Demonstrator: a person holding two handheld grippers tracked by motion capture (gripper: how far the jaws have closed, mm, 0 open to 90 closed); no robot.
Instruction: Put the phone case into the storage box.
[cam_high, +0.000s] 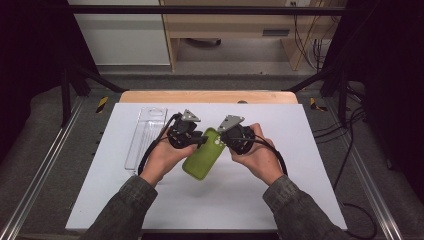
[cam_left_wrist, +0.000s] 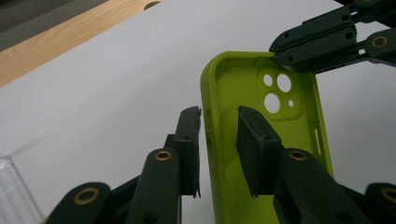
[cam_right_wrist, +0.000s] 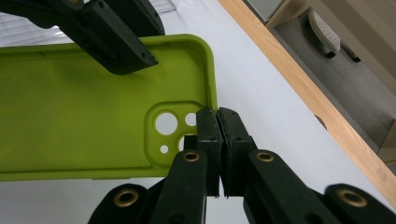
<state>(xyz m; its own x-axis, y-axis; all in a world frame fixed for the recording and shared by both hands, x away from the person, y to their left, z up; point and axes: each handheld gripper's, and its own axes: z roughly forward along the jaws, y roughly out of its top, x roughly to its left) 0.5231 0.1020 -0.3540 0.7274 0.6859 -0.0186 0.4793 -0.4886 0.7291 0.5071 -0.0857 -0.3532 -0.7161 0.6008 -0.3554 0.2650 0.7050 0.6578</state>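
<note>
right gripper (cam_right_wrist: 218, 116): jaws clamped on top edge of green phone case (cam_high: 202, 154) | left gripper (cam_left_wrist: 219, 128): jaws narrow, straddling case's side wall, not pressing | above white table (cam_high: 280, 190)

Light from above is bright on the white table (cam_high: 225, 195); the frame sides are dark, gripper views slightly soft.

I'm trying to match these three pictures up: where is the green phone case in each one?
High view: the green phone case lies mid-table between the two hands.
Left gripper view: right of centre, running from top to bottom edge.
Right gripper view: across the left half.
Shared landmark: its camera cutouts, beside which the right tongs pinch the rim.
</note>
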